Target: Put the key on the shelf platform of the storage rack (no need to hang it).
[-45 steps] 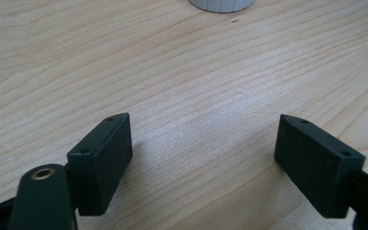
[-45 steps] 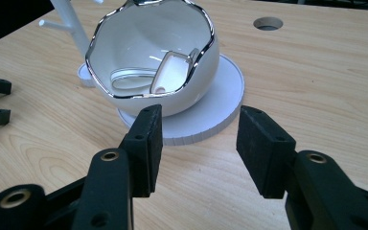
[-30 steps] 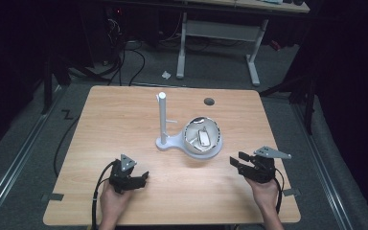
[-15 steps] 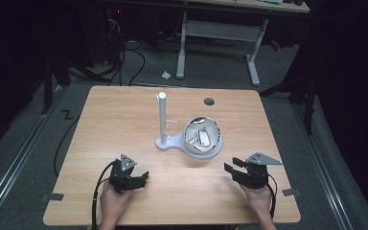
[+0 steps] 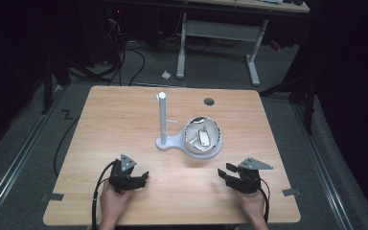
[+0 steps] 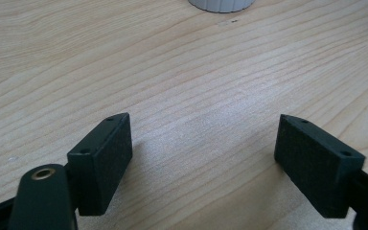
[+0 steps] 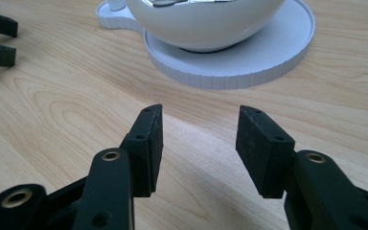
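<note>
Two grippers rest apart on a wooden table (image 5: 124, 120), jaws spread and empty.

The left gripper (image 5: 141, 178) gapes wide, the right gripper (image 5: 225, 175) less so; between and beyond them a white bowl (image 5: 202, 136) sits on a stand (image 5: 163, 120).

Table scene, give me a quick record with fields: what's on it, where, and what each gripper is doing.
surface: wooden table
centre item: white stand with an upright post, its round base under a white bowl
bowl contents: something white and shiny, unclear what
left gripper: open, empty, low at the near left edge
right gripper: open, empty, near right, aimed at the bowl
contact: neither gripper touches the stand or bowl
</note>
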`<action>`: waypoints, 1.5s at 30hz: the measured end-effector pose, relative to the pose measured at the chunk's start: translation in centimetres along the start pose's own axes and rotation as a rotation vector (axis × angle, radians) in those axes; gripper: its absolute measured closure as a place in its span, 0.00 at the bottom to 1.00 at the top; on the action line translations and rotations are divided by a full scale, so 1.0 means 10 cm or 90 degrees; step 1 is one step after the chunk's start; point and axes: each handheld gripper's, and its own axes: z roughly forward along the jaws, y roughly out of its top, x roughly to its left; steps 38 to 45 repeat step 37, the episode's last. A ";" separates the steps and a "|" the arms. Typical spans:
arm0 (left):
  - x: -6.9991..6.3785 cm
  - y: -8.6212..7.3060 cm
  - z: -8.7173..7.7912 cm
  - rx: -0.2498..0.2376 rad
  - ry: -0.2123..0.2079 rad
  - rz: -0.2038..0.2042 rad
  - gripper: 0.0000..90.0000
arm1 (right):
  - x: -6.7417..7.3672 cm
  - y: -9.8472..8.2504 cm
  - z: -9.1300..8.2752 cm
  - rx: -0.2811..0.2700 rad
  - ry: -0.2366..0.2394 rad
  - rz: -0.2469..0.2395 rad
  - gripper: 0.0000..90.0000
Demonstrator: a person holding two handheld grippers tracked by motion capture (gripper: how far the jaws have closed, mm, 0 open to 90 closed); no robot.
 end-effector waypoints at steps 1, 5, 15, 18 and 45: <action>0.00 0.00 0.00 0.000 0.000 0.000 0.23 | 0.01 -0.01 0.02 0.001 -0.001 -0.003 0.59; 0.00 0.00 0.00 0.000 0.000 0.000 0.23 | 0.06 -0.05 0.07 0.005 -0.006 -0.008 0.58; 0.00 0.00 0.00 0.000 0.000 0.000 0.23 | 0.17 -0.12 0.22 0.040 -0.017 -0.046 0.57; 0.00 0.00 0.00 0.000 0.000 0.000 0.23 | 0.20 -0.12 0.24 0.050 -0.022 -0.063 0.56; -0.01 0.00 0.01 -0.002 -0.004 -0.001 0.26 | 0.30 -0.13 0.28 0.077 -0.029 -0.102 0.45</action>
